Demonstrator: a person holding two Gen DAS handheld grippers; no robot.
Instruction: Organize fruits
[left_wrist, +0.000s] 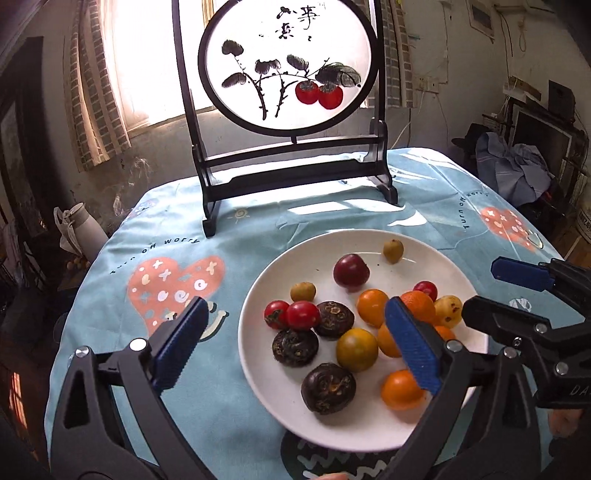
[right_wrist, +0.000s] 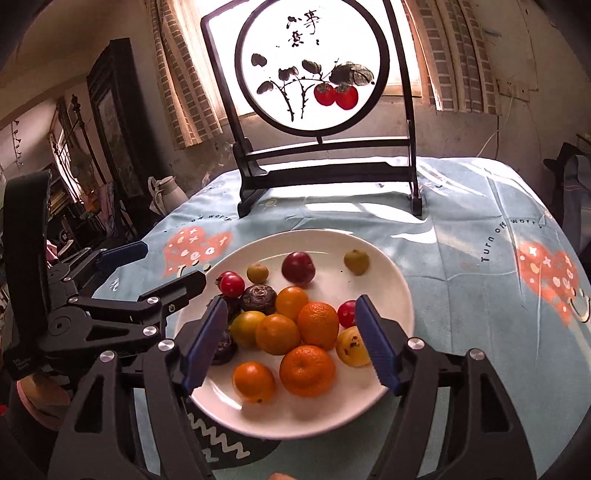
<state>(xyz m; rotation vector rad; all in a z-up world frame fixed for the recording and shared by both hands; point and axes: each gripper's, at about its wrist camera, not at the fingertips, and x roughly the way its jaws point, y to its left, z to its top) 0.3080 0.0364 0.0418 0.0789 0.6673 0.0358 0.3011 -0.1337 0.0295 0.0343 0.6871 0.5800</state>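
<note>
Your left gripper (left_wrist: 295, 343) has its fingers wide apart, with nothing between them. Your right gripper (right_wrist: 295, 343) is apart too and holds nothing. Both hang over the near side of the white plate (left_wrist: 280, 410), which sits on the counter (left_wrist: 122, 240) with its blue cloth. All the fruits lie on the plate: oranges (right_wrist: 317, 325) bunched close together, small red tomatoes (left_wrist: 303, 314), dark round ones (left_wrist: 328, 387), a dark red plum (left_wrist: 351, 271) and little yellow-green ones (left_wrist: 393, 251). A picture stand (left_wrist: 291, 170) is behind the plate.

Open right claw (right_wrist: 291, 343) over fruit-filled white plate (right_wrist: 391, 280)
</note>
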